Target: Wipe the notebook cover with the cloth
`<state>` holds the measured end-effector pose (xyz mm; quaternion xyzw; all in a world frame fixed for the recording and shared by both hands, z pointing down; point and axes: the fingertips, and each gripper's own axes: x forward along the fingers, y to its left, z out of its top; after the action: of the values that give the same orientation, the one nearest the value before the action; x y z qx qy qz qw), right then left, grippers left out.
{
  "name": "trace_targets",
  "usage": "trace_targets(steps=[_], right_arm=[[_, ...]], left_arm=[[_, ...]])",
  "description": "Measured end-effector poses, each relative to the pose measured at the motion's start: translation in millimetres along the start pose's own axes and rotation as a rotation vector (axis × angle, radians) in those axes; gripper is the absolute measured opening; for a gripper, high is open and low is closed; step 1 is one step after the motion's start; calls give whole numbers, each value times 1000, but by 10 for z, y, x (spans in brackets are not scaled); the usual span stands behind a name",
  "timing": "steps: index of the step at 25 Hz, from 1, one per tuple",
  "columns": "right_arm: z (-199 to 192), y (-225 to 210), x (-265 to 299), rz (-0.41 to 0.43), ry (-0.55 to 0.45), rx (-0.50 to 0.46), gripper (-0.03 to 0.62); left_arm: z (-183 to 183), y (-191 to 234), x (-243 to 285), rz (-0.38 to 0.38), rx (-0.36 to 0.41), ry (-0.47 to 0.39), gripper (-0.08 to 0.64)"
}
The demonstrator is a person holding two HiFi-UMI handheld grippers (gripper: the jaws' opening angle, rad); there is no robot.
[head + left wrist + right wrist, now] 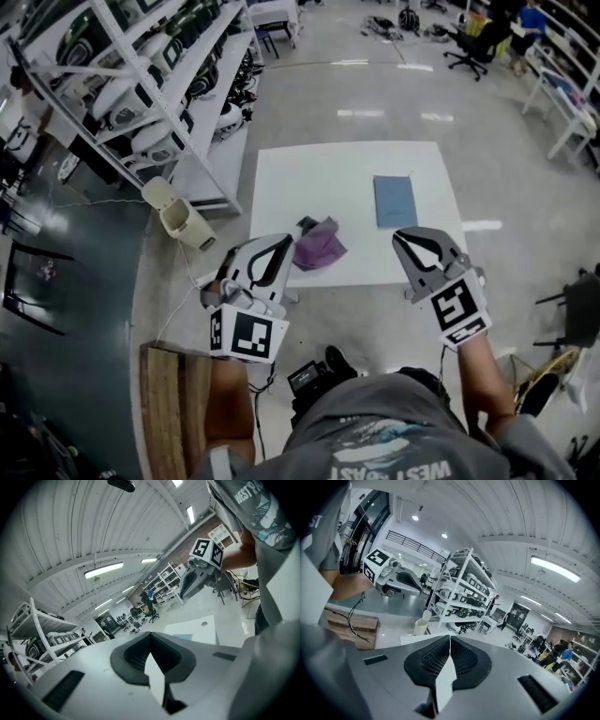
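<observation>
A blue notebook (395, 201) lies flat on the right half of a white table (309, 178). A crumpled purple cloth (319, 246) sits near the table's front edge, left of centre. My left gripper (281, 240) hovers at that edge just left of the cloth, its jaws together and empty. At the front right corner my right gripper (405, 234) is also shut with nothing in it, short of the notebook. The left gripper view shows the table (201, 625), the notebook (183, 637) and the right gripper (182, 593). The right gripper view shows the left gripper (419, 591).
White shelving racks (159, 84) with equipment stand left of the table, and a beige bin (183, 220) sits by its front left corner. A wooden bench (173, 403) is at my lower left. A black chair (581, 309) stands on the right, with office chairs far behind.
</observation>
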<state>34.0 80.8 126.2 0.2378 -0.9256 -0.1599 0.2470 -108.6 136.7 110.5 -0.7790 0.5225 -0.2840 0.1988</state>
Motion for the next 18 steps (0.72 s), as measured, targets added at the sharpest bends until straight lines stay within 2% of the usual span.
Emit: trace_targets(steps=[9,18], right_arm=[[170,99,463,22,12,-2,31],[180,113,848,85,5,-8,31]], left_arm=[[-324,316,-15,9,-21,-9,2],[-580,432,28,28,-46,44,2]])
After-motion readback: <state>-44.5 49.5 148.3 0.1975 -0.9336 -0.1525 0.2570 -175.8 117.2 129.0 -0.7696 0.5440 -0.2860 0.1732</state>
